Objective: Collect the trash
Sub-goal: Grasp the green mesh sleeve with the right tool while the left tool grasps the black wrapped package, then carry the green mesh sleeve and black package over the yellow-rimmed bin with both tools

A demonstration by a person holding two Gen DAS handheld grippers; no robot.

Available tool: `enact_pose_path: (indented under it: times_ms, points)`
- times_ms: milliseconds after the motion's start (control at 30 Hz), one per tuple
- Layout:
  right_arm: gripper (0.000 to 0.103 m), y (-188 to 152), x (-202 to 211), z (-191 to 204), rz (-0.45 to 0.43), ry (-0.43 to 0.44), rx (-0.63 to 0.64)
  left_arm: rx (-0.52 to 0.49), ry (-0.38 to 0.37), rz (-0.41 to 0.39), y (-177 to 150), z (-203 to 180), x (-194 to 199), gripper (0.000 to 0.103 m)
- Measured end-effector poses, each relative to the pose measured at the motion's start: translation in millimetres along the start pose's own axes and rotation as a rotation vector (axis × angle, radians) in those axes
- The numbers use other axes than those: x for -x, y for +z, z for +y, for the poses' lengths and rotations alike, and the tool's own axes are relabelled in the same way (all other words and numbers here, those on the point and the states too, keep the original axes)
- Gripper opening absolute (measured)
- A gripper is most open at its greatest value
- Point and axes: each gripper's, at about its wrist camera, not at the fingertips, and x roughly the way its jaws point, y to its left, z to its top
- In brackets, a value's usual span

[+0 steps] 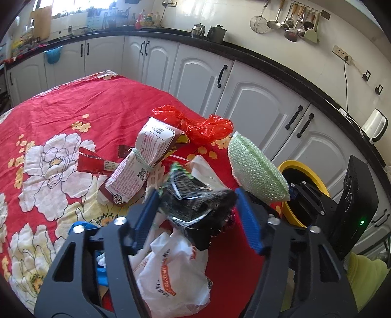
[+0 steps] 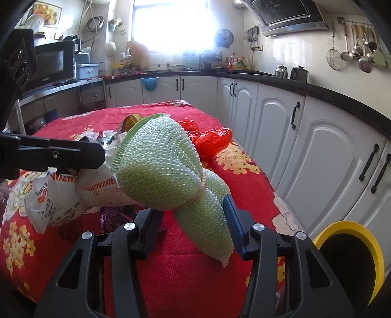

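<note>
My left gripper (image 1: pixel 195 208) is shut on a crumpled black plastic wrapper (image 1: pixel 195 198), held above the red flowered tablecloth (image 1: pixel 61 110). My right gripper (image 2: pixel 193 220) is shut on a green bubble-wrap bundle (image 2: pixel 161 168), which also shows in the left wrist view (image 1: pixel 256 168) beside the yellow-rimmed trash bin (image 1: pixel 293 168). The bin (image 2: pixel 352 259) stands off the table's right edge. On the cloth lie a rolled white-and-maroon package (image 1: pixel 139 166), a red plastic bag (image 1: pixel 202 127), a red wrapper (image 1: pixel 95 164) and a white printed bag (image 1: pixel 176 274).
White cabinets (image 1: pixel 256 105) with black handles run along the far and right sides under a black countertop (image 1: pixel 317 85). Utensils (image 1: pixel 290 22) hang on the wall. A microwave (image 2: pixel 53 63) sits at the left. The left gripper's body (image 2: pixel 48 151) reaches across in the right wrist view.
</note>
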Motion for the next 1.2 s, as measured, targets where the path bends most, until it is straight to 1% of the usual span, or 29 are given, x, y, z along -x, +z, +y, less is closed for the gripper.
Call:
enact_pose_path:
  times_ms: [67,133,267,367,433,467,600,700,800,967,1200]
  points:
    - [0.046,1,1,0,-0.002,-0.004,-0.008,0.001,0.000,0.001,0,-1,1,0.050]
    - [0.043,2,2,-1,-0.003,-0.012,-0.014,0.004,0.008,-0.002,0,0,3,0.046]
    - [0.041,3,5,-6,-0.010,-0.016,-0.036,0.015,0.014,-0.011,-1,2,8,0.042]
    - [0.039,4,9,-7,-0.021,-0.020,-0.048,0.028,0.015,-0.027,-1,5,13,0.030]
    - [0.038,3,12,-10,-0.027,-0.019,-0.058,0.038,0.022,-0.036,0,8,16,0.026]
    - [0.038,3,13,-10,-0.030,-0.021,-0.062,0.041,0.025,-0.038,1,10,17,0.017]
    - [0.037,2,19,-12,-0.042,-0.024,-0.074,0.056,0.018,-0.048,1,14,23,0.016]
    - [0.037,3,25,-14,-0.057,-0.029,-0.081,0.056,0.032,-0.076,2,13,30,0.015]
    - [0.037,5,32,-17,-0.075,-0.033,-0.090,0.054,0.031,-0.098,4,11,38,0.015]
    - [0.037,7,47,-22,-0.100,-0.039,-0.112,0.031,0.019,-0.126,7,0,50,0.015]
    - [0.037,9,70,-37,-0.119,-0.057,-0.154,-0.010,-0.002,-0.146,9,-22,57,0.015]
